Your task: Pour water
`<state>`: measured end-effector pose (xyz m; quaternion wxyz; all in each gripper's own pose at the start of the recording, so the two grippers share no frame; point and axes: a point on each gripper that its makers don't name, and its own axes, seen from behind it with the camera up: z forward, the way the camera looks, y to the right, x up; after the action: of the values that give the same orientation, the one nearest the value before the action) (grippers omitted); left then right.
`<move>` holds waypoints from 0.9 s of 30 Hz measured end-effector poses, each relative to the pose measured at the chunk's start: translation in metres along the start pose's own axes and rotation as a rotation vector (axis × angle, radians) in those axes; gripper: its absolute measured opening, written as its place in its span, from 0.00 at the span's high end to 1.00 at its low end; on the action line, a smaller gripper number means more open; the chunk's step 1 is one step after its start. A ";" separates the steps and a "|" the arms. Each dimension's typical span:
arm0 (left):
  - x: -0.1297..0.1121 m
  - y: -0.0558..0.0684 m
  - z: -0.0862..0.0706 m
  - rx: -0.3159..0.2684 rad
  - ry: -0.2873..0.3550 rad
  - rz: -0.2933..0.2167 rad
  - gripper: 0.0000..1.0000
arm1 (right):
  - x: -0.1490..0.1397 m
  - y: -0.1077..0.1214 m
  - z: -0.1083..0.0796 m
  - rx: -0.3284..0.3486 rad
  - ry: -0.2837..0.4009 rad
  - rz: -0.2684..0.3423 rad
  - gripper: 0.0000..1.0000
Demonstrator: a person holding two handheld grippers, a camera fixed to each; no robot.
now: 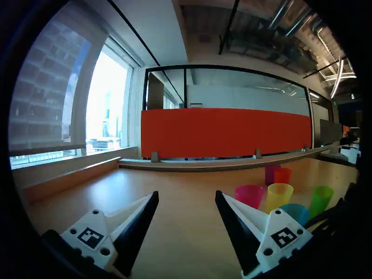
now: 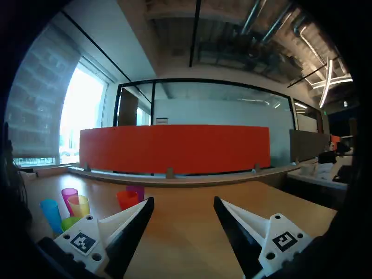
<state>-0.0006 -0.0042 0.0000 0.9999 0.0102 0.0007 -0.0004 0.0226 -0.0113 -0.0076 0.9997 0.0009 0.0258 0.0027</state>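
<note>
**Two open grippers over a table with six cups**

The left gripper (image 1: 186,195) hangs low over a wooden table (image 1: 139,181). Its two fingers are spread wide apart and hold nothing.

Six cups stand on the table, off to this gripper's right. The pink cup (image 1: 249,195) is just beside the tip of the right finger. The yellow cup (image 1: 279,194) stands right next to it. The blue cup (image 1: 295,213) is a bit closer, and the finger hides part of it. The green cup (image 1: 322,197) is farther to the right. The orange cup (image 1: 282,175) and the purple cup (image 1: 271,172) stand side by side at the back.

The right gripper (image 2: 183,200) is over the same table. Its fingers are spread wide too, and they hold nothing. In the right gripper view the cups are on its left, with the orange and purple ones near the tip of its left finger.

A long red panel (image 1: 225,132) stands along the far edge of the table. A bright window (image 1: 107,111) is on the left.
</note>
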 end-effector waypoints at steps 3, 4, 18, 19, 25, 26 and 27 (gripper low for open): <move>0.000 0.000 0.000 0.000 0.000 0.000 0.10 | -0.005 0.002 0.002 -0.005 -0.004 -0.004 0.01; 0.000 0.000 0.000 0.000 0.000 0.000 0.10 | -0.007 0.003 0.003 -0.005 -0.007 -0.004 0.01; 0.000 0.000 0.000 0.000 0.000 0.000 0.10 | -0.021 0.013 0.006 -0.011 -0.039 -0.001 0.01; 0.000 0.000 0.000 0.000 0.000 0.000 0.10 | -0.022 0.013 0.006 -0.011 -0.043 -0.003 0.01; 0.000 0.000 0.000 0.000 0.000 0.000 0.10 | -0.024 0.013 0.007 -0.008 -0.052 -0.005 0.01; 0.000 0.000 0.000 0.000 0.000 0.000 0.10 | -0.024 0.013 0.007 -0.008 -0.052 -0.005 0.01; 0.000 0.000 0.000 0.000 0.000 0.000 0.10 | -0.024 0.013 0.007 -0.008 -0.052 -0.005 0.01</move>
<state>-0.0006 -0.0043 0.0001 0.9999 0.0102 0.0008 -0.0003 -0.0012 0.0017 0.0007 1.0000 -0.0029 -0.0001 0.0004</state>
